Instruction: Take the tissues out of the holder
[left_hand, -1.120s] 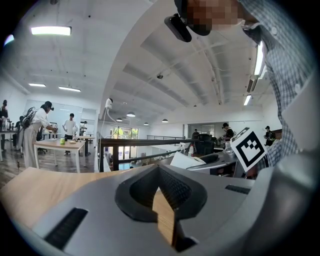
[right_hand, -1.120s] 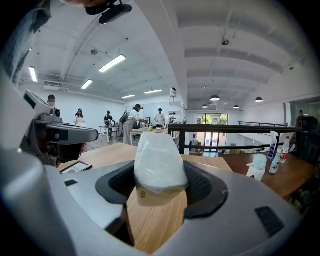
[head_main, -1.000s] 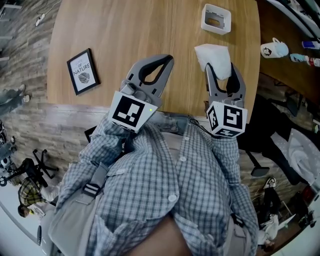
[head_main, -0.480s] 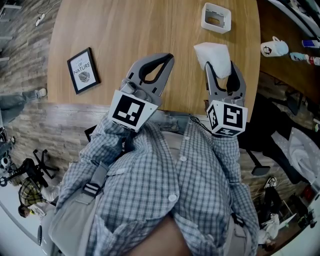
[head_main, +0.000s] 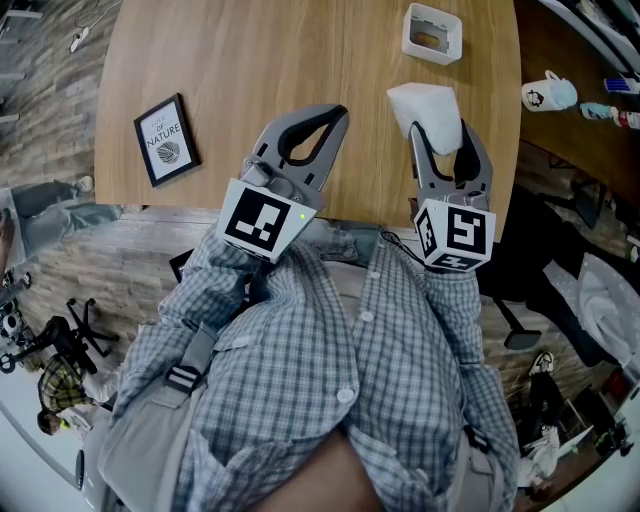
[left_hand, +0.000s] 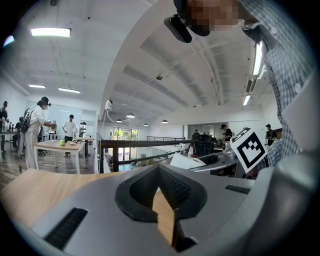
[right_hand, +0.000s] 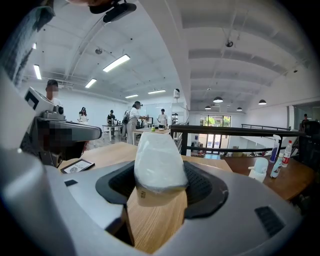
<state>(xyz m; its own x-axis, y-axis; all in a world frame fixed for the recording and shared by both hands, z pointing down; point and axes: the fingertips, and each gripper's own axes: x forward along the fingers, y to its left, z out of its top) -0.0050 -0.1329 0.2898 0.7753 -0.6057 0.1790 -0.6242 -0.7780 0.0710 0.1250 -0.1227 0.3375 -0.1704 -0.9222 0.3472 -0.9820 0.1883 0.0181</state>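
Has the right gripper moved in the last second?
No. Against the near edge of the table and the tissue pack, the right gripper sits where it was, jaws open around the pack.

In head view, tissue pack near end is partly hidden behind right gripper jaws, holder inside too small to tell, poss. a brown insert, framed picture fine print illegible, table far edge cut off at top, mug pattern unreadable.
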